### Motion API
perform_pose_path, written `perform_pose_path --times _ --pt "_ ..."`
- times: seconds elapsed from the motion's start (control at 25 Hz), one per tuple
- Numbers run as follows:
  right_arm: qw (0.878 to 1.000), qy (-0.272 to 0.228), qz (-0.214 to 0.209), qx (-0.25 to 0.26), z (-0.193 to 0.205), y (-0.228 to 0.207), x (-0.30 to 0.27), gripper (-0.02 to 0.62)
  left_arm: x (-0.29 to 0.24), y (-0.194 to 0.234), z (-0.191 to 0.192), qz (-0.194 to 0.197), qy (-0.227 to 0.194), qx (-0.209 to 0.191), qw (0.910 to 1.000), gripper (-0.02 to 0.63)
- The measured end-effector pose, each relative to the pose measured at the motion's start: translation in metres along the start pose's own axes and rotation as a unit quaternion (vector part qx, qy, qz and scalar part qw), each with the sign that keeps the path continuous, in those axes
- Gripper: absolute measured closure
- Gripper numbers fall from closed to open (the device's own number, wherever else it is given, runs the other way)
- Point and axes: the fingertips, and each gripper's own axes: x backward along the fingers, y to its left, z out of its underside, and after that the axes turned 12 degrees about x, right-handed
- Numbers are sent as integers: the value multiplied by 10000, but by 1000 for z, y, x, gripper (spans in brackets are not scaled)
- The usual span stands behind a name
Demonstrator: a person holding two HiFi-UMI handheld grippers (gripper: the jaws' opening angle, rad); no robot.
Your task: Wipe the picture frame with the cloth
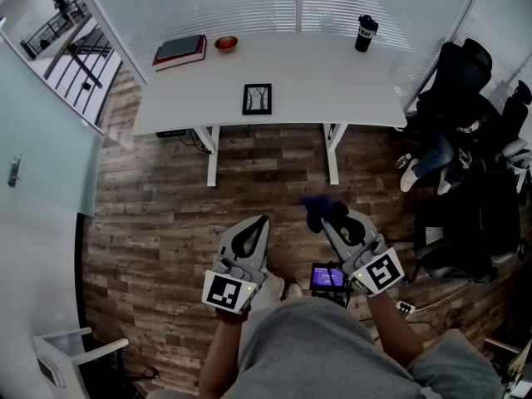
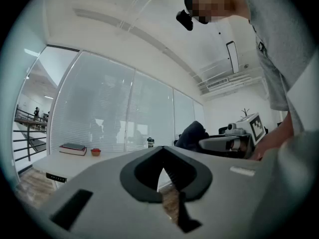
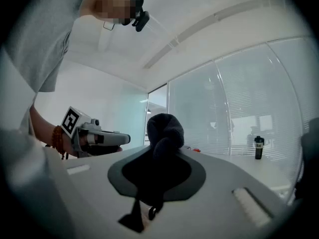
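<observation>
**K:** Two grippers, both level over the brown wood-plank floor [image 1: 158, 214] and well apart from the long white desk [image 1: 349, 90]. The right gripper [image 1: 331, 220] is clamped on the bunched dark blue cloth [image 3: 165, 127]. The left gripper [image 1: 261, 222] has its jaws together on nothing.

**M:** Target?

**K:** Small black picture frame [image 1: 257, 99], near the desk's front edge, about mid-span, nothing touching it. Looks propped upright facing us, can't confirm.

**M:** Failure modes?

**K:** My read: it's a light frame close to the edge. A one-handed wipe likely shoves or tips it, maybe off the front. Left should open and brace it first. The cloth is also held as a wad sticking out past the jaws, so drag could pull it loose.

**M:** Clutter?

**K:** Far side of the desk only: red-covered book under a dark one [image 1: 179, 51], small red bowl [image 1: 225, 43], black lidded tumbler [image 1: 366, 32]. All well apart from the frame.

**M:** Room?

**K:** White slatted blinds [image 1: 208, 2] behind the desk. Black office chairs [image 1: 455, 77] on the right, with a seated person's legs [image 1: 428, 160] beside them.
</observation>
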Motion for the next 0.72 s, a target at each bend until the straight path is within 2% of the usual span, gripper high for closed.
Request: perform_pose_path --times 0.32,0.56,0.72 --pt "9985 123 -252 -461 16 -13 -64 528 -16 67 -9 76 111 -12 9999 617" --pt "9984 481 -94 -269 29 -38 -124 528 -24 137 -14 105 222 -114 9996 617" --pt "9956 901 212 167 39 -66 -157 528 -31 180 -14 125 390 -259 9988 615"
